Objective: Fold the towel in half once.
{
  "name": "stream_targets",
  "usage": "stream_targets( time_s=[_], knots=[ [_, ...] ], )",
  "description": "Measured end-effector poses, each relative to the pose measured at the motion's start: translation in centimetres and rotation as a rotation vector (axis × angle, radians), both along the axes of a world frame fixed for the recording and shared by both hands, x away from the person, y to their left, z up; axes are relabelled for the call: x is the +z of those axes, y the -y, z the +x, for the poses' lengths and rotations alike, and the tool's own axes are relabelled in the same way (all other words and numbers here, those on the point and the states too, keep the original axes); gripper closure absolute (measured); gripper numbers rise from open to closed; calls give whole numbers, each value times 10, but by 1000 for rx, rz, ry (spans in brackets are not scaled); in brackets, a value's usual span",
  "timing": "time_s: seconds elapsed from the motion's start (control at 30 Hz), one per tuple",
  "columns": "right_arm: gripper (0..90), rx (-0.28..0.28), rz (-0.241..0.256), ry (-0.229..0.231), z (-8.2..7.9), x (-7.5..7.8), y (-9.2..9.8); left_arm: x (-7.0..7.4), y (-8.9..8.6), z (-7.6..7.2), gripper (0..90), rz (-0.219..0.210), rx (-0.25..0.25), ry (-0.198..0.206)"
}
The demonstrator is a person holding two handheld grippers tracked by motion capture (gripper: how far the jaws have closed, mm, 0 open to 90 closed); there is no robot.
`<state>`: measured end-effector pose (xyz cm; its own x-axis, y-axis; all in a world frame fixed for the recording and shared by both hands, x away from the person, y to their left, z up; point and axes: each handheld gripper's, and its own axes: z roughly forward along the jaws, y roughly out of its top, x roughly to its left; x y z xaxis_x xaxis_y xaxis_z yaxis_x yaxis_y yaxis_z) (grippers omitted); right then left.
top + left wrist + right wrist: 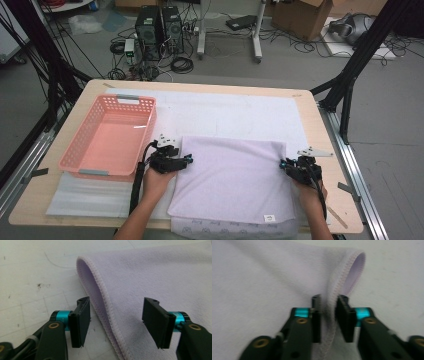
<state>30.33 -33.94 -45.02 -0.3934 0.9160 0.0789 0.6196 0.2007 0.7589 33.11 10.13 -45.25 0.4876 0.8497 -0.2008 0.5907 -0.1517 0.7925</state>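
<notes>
Lilac towel point(232, 177) (small white tag point(269, 218), writing illegible)

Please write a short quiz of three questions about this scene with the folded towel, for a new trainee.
1. True or false: the left gripper has its jaws spread wide, one on each side of the hem of the lilac towel.
2. What lies between the jaws of the right gripper? A) a basket handle B) the towel's stitched edge C) a cable
3. Which item stands on the table to the left of the towel?

Key: 1 true; 2 B; 3 the pink basket.
</notes>
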Motion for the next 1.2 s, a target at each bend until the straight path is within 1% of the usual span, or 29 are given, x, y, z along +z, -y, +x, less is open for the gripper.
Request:
stream_targets(
  time_s=[0.03,0.07,0.1,0.13,0.17,0.2,0.23,0.27,0.3,0.33,0.37,0.43,0.47,0.5,0.53,0.57,0.63,0.7,0.73,0.77,0.8,0.83,0.9,1.0,1.03,1.1,1.17,1.2],
  knots=[
    [833,-2,-4,0,-1,0,-1,0,1,-1,442,11,-1,4],
    [841,-4,9,-9,0,0,-1,0,3,-2,484,25,-12,13],
    [846,-8,37,-22,1,0,2,0,6,-2,553,52,-12,21],
    [847,-9,59,-25,2,-1,4,0,8,-3,583,79,-5,27],
    [848,-10,72,-26,1,-1,5,1,9,-3,619,93,-3,33],
    [849,-9,67,-23,1,-1,4,1,9,-3,647,92,1,30],
    [851,-7,57,-19,1,-1,4,1,8,-3,693,69,12,17],
    [852,-4,50,-15,1,-1,3,1,7,-2,758,38,14,-9],
    [853,-7,57,-18,1,-1,4,1,9,-2,849,23,24,-22],
    [855,-9,63,-17,1,-1,4,1,11,-2,851,31,32,-19],
    [856,-10,63,-12,1,-1,4,1,11,-2,856,29,34,-20],
    [860,-27,70,8,1,0,3,2,8,0,860,-8,47,-43],
    [861,-35,88,21,1,1,3,3,7,1,861,-23,60,-39],
    [862,-38,94,34,1,3,3,4,6,3,861,-27,63,-38],
    [862,-33,87,39,3,5,2,7,6,5,861,-18,58,-40],
    [862,-30,82,38,5,6,1,10,7,7,861,-15,58,-32],
    [862,-27,74,45,9,10,-1,20,9,12,861,-15,53,-3],
    [862,-23,69,57,15,14,-2,29,11,20,861,0,58,13],
    [862,-30,72,60,19,17,-2,32,10,24,861,-4,64,17],
    [862,-31,69,68,23,19,-2,35,8,30,861,-17,76,13],
    [862,-39,77,73,27,21,-1,38,7,35,861,-32,89,18],
    [861,-41,85,75,31,24,-1,41,4,41,861,-53,103,9],
    [861,-45,89,80,40,28,-1,44,2,49,860,-52,110,14],
    [861,-41,66,91,55,33,-6,48,1,58,860,-48,125,36],
    [861,-41,60,99,59,35,-7,47,-1,61,860,-57,124,41],
    [861,-42,54,129,66,38,-9,46,-4,66,860,-70,128,44],
    [861,-46,64,153,72,41,-11,46,-7,70,860,-76,125,65],
    [861,-48,63,159,76,43,-11,47,-8,71,860,-85,134,84]
  ],
)
